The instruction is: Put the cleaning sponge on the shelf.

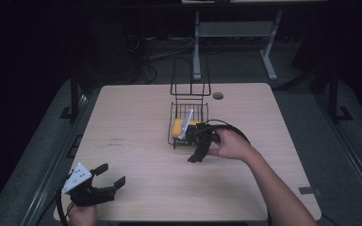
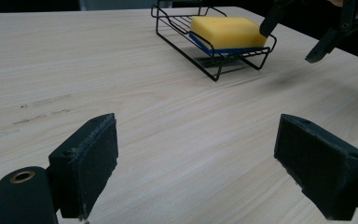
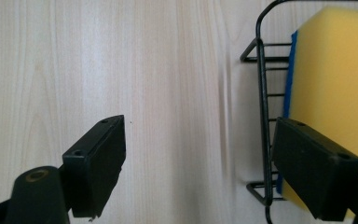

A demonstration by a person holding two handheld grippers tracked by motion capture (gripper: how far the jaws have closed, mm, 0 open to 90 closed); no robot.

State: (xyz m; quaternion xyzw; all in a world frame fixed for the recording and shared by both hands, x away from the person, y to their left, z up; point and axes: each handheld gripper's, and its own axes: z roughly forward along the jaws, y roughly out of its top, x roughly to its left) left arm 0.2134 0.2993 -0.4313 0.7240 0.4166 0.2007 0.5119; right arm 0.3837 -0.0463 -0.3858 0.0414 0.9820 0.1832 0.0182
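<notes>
One yellow sponge [image 1: 178, 126] with blue underside, lying in black wire rack [image 1: 188, 110] mid-table. Right gripper [image 1: 201, 149] just beside rack's edge, jaws apart, holding nothing. Left gripper [image 1: 107, 177] at near-left corner, jaws apart, well away.

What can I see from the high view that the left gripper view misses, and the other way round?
High view alone: the person's hands, the rack's tall wire handle, the floor and a table leg behind. Left gripper view alone: a close look along the left tool's open jaws, and the sponge's blue underside. Both: the yellow sponge lying in the rack on the wooden table, with the right tool open beside it.
</notes>
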